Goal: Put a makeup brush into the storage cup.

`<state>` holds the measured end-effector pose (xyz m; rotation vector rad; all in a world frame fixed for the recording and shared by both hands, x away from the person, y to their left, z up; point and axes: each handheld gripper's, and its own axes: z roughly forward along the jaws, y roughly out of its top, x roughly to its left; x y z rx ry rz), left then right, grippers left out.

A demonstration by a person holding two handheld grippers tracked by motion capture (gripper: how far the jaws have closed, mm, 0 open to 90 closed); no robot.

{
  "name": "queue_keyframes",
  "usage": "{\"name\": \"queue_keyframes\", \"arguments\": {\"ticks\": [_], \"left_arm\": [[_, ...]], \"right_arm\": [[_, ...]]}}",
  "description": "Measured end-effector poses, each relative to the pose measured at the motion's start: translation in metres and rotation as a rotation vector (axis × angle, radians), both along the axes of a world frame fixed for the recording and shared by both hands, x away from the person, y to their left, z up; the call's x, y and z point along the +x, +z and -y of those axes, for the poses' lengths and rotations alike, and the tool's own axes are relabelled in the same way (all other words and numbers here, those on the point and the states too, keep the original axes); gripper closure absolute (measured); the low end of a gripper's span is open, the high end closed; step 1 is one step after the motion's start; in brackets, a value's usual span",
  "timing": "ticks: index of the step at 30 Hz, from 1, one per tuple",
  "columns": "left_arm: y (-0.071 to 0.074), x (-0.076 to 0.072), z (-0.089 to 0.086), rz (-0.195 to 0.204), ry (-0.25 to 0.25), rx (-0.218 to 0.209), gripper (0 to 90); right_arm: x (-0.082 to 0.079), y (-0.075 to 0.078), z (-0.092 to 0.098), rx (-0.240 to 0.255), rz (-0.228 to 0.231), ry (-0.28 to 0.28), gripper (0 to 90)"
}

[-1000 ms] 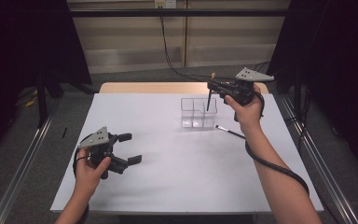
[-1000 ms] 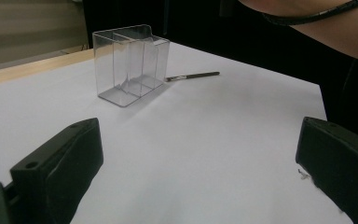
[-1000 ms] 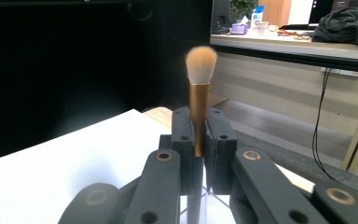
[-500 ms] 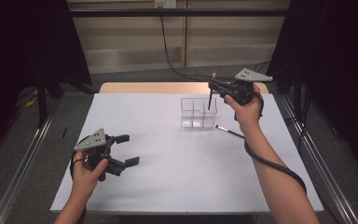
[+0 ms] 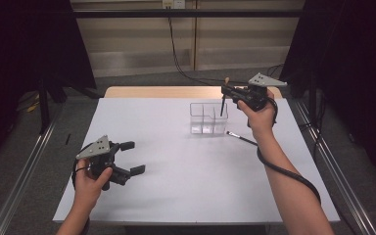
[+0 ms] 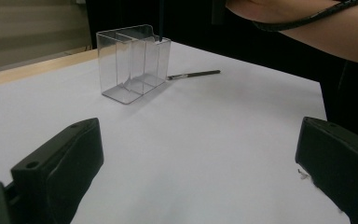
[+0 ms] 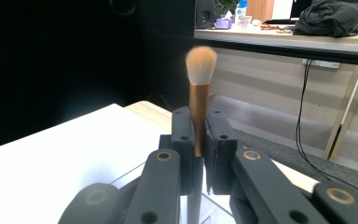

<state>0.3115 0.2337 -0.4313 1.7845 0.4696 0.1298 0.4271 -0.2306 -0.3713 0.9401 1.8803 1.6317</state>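
A clear plastic box (image 5: 208, 118) with several compartments stands on the white table (image 5: 176, 196), right of centre at the back. My right gripper (image 5: 227, 92) hovers over the box's right end, shut on a makeup brush (image 5: 222, 105) held upright. Its dark handle points down to the rim of the right-hand compartment, and how deep it reaches I cannot tell. In the right gripper view the pale bristles and gold ferrule of the brush (image 7: 199, 84) rise from between the closed jaws. My left gripper (image 5: 132, 157) rests open at the front left, holding nothing. Ahead of its jaws stands the box (image 6: 133, 63).
A thin dark brush (image 5: 241, 138) lies flat on the table just right of the box, under my right forearm; this thin brush (image 6: 195, 74) lies beyond the box in the left gripper view. A cable trails from each gripper. Metal rails run along both table sides.
Hardly anything: the right gripper with the brush has drifted a touch lower and to the right. The left gripper has kept still.
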Motion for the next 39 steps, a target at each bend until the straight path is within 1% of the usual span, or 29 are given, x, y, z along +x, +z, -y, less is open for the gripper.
{"name": "queue_keyframes", "arguments": {"ticks": [5, 12, 20, 32, 39], "left_arm": [[0.000, -0.001, -0.003, -0.001, 0.004, -0.003, 1.0], [-0.001, -0.003, -0.006, -0.001, 0.012, 0.000, 1.0], [-0.002, -0.006, -0.008, 0.002, 0.016, -0.006, 1.1], [-0.005, -0.008, -0.018, 0.003, 0.047, -0.010, 1.1], [-0.008, -0.011, -0.025, 0.002, 0.064, -0.009, 1.1]], "right_arm": [[0.001, -0.006, -0.001, -0.002, -0.006, -0.001, 84.3], [0.002, -0.007, -0.002, -0.006, -0.004, -0.002, 84.3], [0.002, -0.014, -0.002, -0.017, -0.017, -0.001, 84.3], [0.002, -0.021, -0.005, -0.029, -0.025, 0.008, 84.2], [0.001, -0.022, -0.006, -0.029, -0.023, 0.012, 84.2]]}}
